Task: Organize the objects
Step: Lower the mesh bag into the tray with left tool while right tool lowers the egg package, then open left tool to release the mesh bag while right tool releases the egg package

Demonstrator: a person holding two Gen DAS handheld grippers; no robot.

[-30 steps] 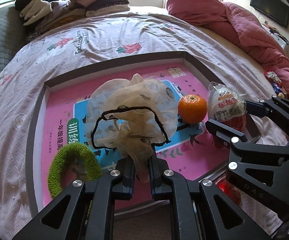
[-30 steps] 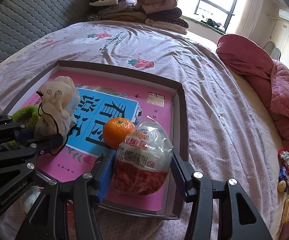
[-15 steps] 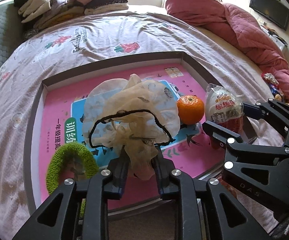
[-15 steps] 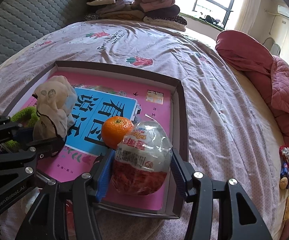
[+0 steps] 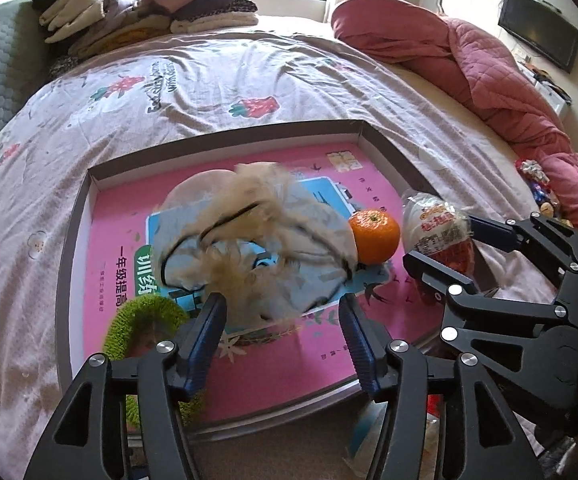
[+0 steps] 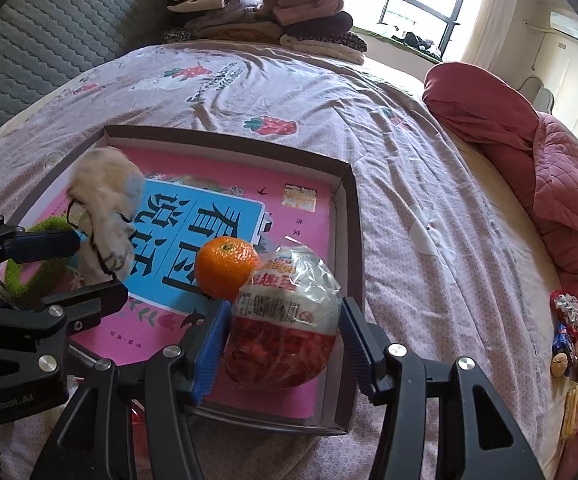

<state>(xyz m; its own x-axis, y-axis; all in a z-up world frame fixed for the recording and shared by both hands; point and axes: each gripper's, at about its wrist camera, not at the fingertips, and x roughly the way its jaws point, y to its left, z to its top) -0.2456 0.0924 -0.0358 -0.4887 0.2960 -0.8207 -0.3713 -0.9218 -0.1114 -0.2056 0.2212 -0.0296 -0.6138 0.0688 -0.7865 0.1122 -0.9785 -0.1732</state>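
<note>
Left wrist view shows the left gripper (image 5: 281,332) opening, the cloth bag (image 5: 257,240) dropping blurred over the tray (image 5: 77,232); risk: its cord snagging a finger on withdrawal.

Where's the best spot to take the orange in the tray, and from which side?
Grip the orange across its round middle, coming from above with fingers on its left and far sides. Its near-right side touches the snack bag between the right tool's fingers, so that side is blocked. The top and the pink book side look clear.
</note>
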